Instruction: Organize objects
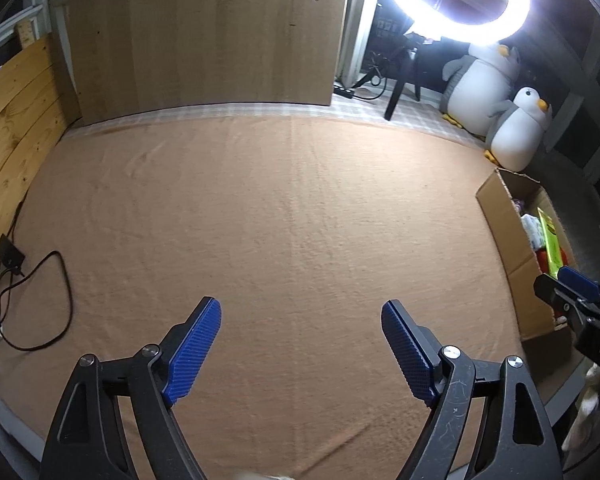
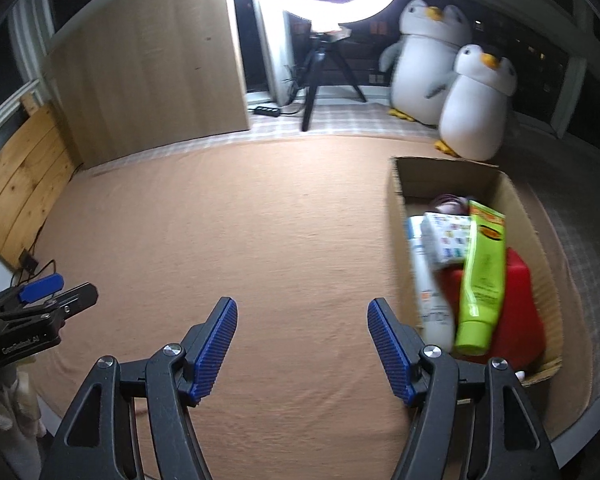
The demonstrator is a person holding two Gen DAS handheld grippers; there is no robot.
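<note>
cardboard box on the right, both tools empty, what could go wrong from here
The green tube lies slanted on top of the red container and the white bottle in the cardboard box; anything added on top, or a nudge to the box, might make it slide. The right tool hangs open close to the box's near wall and could push it. The black cable loops onto the orange cloth near the left tool, a possible snag.

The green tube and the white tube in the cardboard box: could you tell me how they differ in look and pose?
The green tube is bright lime with an orange printed band at its far end; the white tube is pale with small orange print. The green tube rests on the red item, while the white tube lies lower, along the cardboard box wall. Both lie lengthwise, caps toward the camera.
</note>
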